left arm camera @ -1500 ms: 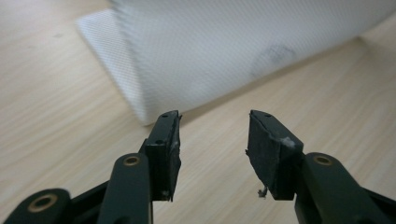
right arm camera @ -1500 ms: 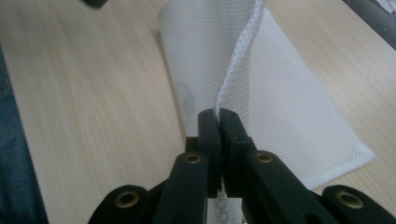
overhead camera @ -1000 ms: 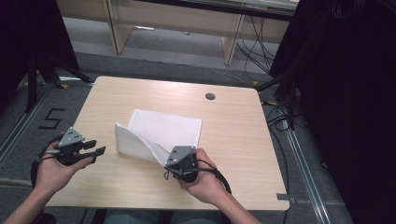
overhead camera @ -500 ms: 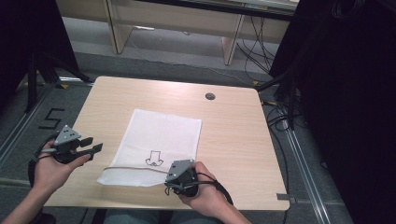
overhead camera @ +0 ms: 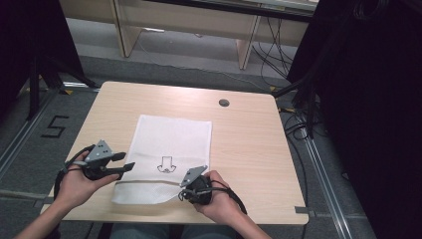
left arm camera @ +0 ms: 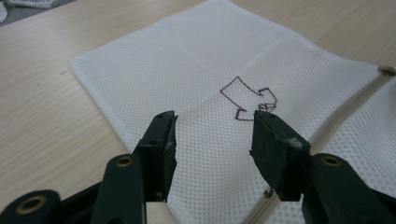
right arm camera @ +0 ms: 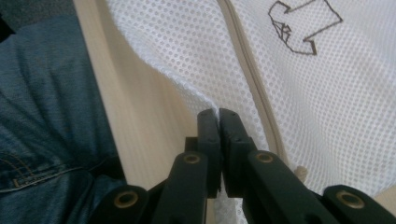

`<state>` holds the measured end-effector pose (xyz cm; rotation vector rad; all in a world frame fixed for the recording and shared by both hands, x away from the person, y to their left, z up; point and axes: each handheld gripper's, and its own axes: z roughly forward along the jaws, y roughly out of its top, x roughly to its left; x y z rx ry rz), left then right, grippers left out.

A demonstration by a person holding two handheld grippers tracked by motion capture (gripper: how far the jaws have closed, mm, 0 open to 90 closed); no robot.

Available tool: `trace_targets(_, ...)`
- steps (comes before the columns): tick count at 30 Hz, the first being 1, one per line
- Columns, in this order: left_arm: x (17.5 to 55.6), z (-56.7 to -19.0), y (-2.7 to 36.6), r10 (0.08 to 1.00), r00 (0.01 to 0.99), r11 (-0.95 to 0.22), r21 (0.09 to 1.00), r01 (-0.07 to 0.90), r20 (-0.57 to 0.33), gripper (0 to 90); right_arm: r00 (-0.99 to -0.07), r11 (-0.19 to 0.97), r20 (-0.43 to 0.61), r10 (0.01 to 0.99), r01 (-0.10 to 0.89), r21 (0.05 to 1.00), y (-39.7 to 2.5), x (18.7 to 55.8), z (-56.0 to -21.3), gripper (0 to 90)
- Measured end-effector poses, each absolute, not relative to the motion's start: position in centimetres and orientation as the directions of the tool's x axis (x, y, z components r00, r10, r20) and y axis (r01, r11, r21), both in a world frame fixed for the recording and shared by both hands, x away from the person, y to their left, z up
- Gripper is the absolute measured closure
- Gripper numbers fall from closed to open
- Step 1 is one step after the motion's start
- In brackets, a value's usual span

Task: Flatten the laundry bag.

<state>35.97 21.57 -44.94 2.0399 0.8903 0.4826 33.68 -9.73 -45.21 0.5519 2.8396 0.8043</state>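
Note:
A white mesh bag [overhead camera: 169,137] lies spread flat on the wooden table [overhead camera: 249,139], with a drawn arrow [overhead camera: 164,165] and a zipper [overhead camera: 149,182] near its front end. My right gripper [overhead camera: 182,194] is shut on the bag's near right corner, low at the table's front edge. In the right gripper view the jaws [right arm camera: 218,116] pinch the mesh edge [right arm camera: 205,100], and the zipper [right arm camera: 247,70] runs just beside them. My left gripper [overhead camera: 127,161] stands open over the bag's left edge. Its jaws [left arm camera: 212,126] hover above the mesh [left arm camera: 196,70] with nothing between them, short of the arrow [left arm camera: 250,100].
A round dark cable hole [overhead camera: 224,102] sits in the tabletop at the far right. Cables trail from both grippers. The person's jeans [right arm camera: 46,116] are just past the table's front edge. Wooden furniture legs [overhead camera: 246,45] and loose cables stand beyond the table.
The bag, folded over a second ago, has been pulled open and flat toward the front edge by my right gripper. My left gripper drifted right to the bag's left edge.

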Motion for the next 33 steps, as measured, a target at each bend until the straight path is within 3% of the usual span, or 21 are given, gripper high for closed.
trace_targets(4,36.3,-45.6,20.6,0.74,0.67,-0.352,0.815,0.46,-0.058,43.0,-0.909,0.783,-0.03,0.416,0.342,0.519,-10.0,34.4,-45.7,88.7)
trace_targets(5,36.4,-45.6,20.7,0.722,0.691,-0.385,0.802,0.456,-0.046,42.5,-0.909,0.787,-0.031,0.417,0.343,0.512,-10.1,34.6,-45.8,88.5)
trace_targets(10,36.4,-46.3,19.8,0.695,0.716,-0.404,0.786,0.467,-0.068,44.6,-0.903,0.782,-0.016,0.429,0.362,0.508,-10.0,34.9,-46.2,84.1)
trace_targets(15,36.1,-46.4,18.7,0.663,0.747,-0.452,0.776,0.439,-0.037,55.0,-0.896,0.75,0.024,0.442,0.385,0.537,-10.5,34.4,-45.6,69.1)
trace_targets(21,35.8,-46.6,17.4,0.628,0.778,-0.514,0.74,0.434,-0.02,70.9,-0.863,0.676,0.047,0.504,0.427,0.6,-12.7,34.2,-43.4,63.2)
trace_targets(24,35.7,-46.8,16.8,0.611,0.791,-0.533,0.719,0.445,-0.037,75.9,-0.849,0.659,0.051,0.527,0.445,0.606,-13.4,34.6,-43.6,64.4)
trace_targets(25,35.7,-46.9,16.7,0.612,0.791,-0.543,0.709,0.449,-0.032,81.1,-0.829,0.664,0.02,0.56,0.463,0.587,-14.5,35.2,-44.0,69.8)
trace_targets(27,35.7,-47.1,16.3,0.603,0.797,-0.56,0.693,0.454,-0.034,83.1,-0.822,0.675,0.011,0.57,0.476,0.563,-15.0,35.5,-44.2,73.7)
trace_targets(31,35.6,-47.5,15.3,0.575,0.817,-0.594,0.665,0.453,-0.043,86.8,-0.779,0.663,0.076,0.623,0.577,0.478,-16.7,36.4,-45.9,88.5)
trace_targets(33,35.7,-47.8,15.1,0.563,0.826,-0.607,0.66,0.443,-0.036,86.8,-0.772,0.663,0.083,0.631,0.592,0.458,-16.9,36.7,-46.2,90.0)
